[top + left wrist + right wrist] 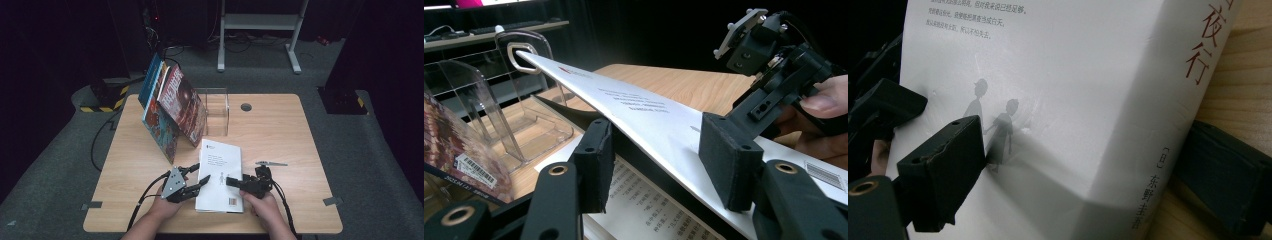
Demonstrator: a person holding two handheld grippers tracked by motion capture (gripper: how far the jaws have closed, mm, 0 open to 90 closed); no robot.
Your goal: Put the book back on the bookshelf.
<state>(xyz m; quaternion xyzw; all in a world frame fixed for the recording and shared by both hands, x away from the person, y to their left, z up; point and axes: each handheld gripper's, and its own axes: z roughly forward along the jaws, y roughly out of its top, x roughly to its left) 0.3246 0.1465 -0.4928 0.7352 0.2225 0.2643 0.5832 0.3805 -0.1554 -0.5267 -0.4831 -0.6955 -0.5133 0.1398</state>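
Note:
A thick white book point(223, 160) lies near the front of the wooden table point(280, 135). My left gripper point(202, 172) reaches in at its left edge. In the left gripper view the raised white cover point(649, 110) slants between my open jaws point(659, 155), one pad beneath it and one above, with printed pages point(644, 205) below. My right gripper point(231, 181) comes in from the spine side. In the right gripper view point(1088, 170) one pad lies on the cover point(1048, 75). The other sits by the spine point(1158, 165) at table level, and I cannot tell if it presses.
A clear acrylic book stand point(215, 112) stands mid-table, with several colourful books point(172, 107) leaning at its left. A round cable hole point(246, 106) lies behind it. A metal frame point(260, 30) stands on the floor beyond. The table's right half is bare wood.

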